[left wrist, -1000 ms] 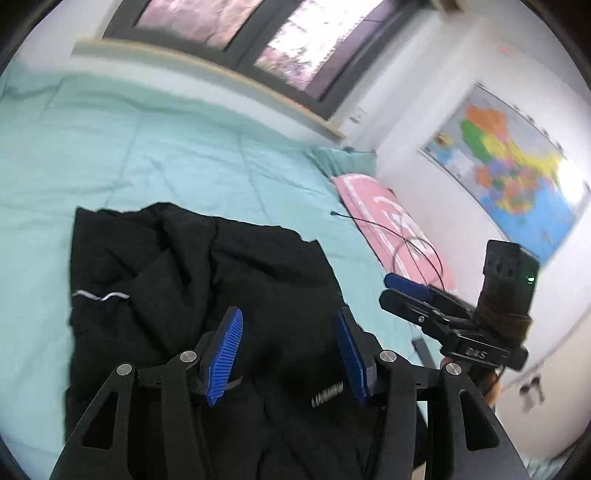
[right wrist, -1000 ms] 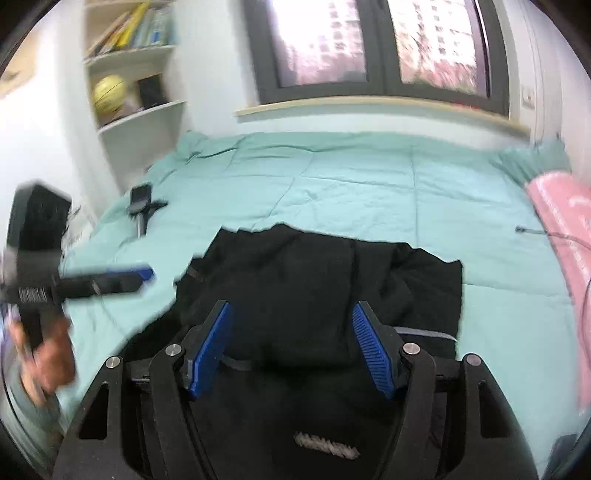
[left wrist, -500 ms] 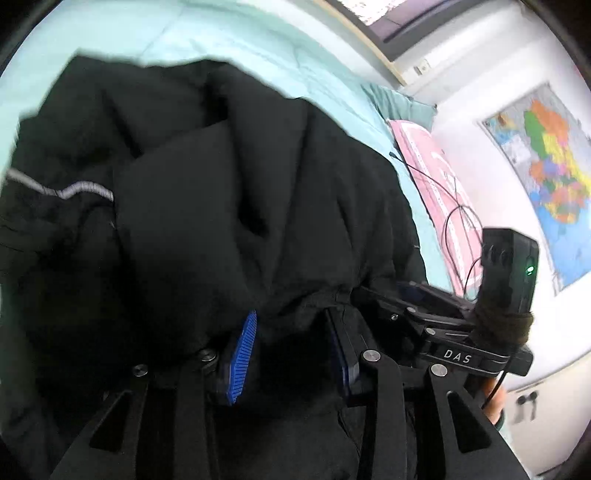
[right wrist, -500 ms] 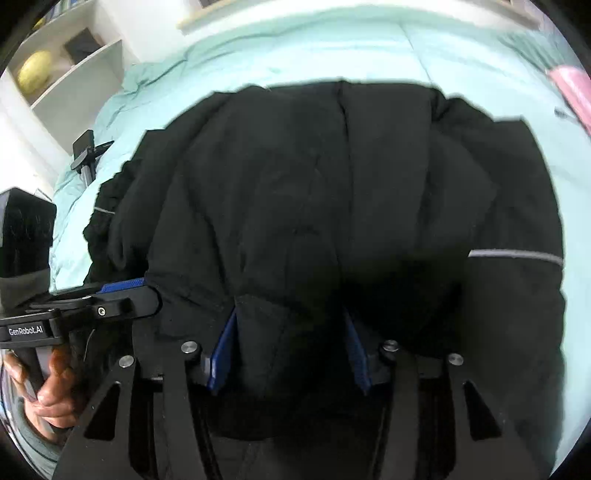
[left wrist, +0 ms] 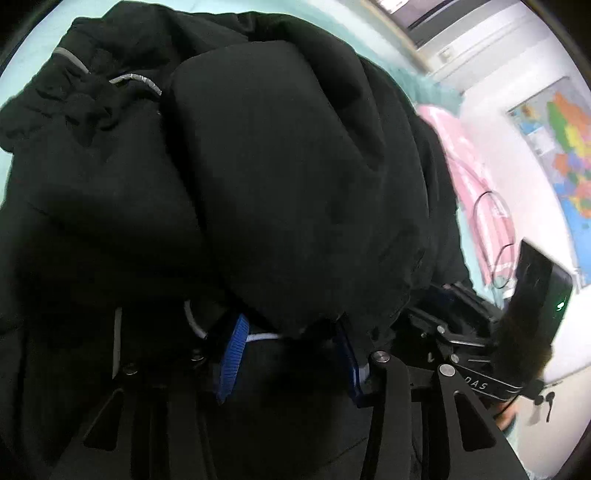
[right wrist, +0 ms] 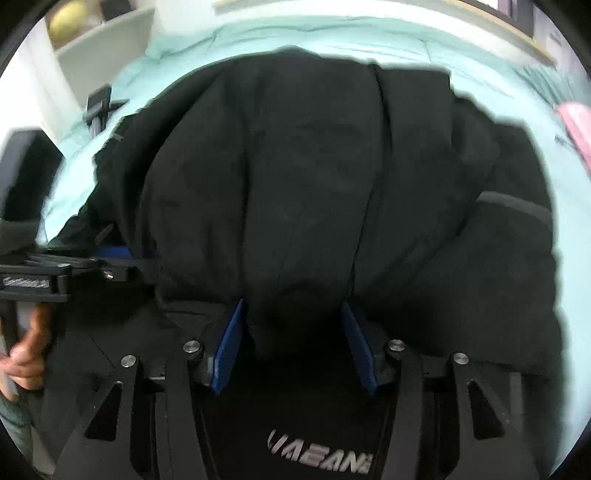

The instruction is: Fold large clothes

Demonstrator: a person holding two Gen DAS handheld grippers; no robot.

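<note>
Both grippers, left (left wrist: pixel 291 350) and right (right wrist: pixel 295 341), had their blue pads part-spread around bunched folds of a black padded jacket (left wrist: pixel 266 177) on the teal quilt (right wrist: pixel 332 33) (neither pinch looked complete); the slick bulk risked slipping free, skewing the fold

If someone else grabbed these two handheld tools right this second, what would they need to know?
Left tool: black fabric bunched between its blue pads; whether they clamp it cannot be told.
Right tool: the same, a fold of the black jacket hanging between its pads.
The jacket lies in a heap on the green bed cover, near edge gathered at both tools, which sit side by side. A pink pillow lies to the right.
Done: near edge reached.
Left: probably carry that edge over, flatten, finish the fold.
</note>
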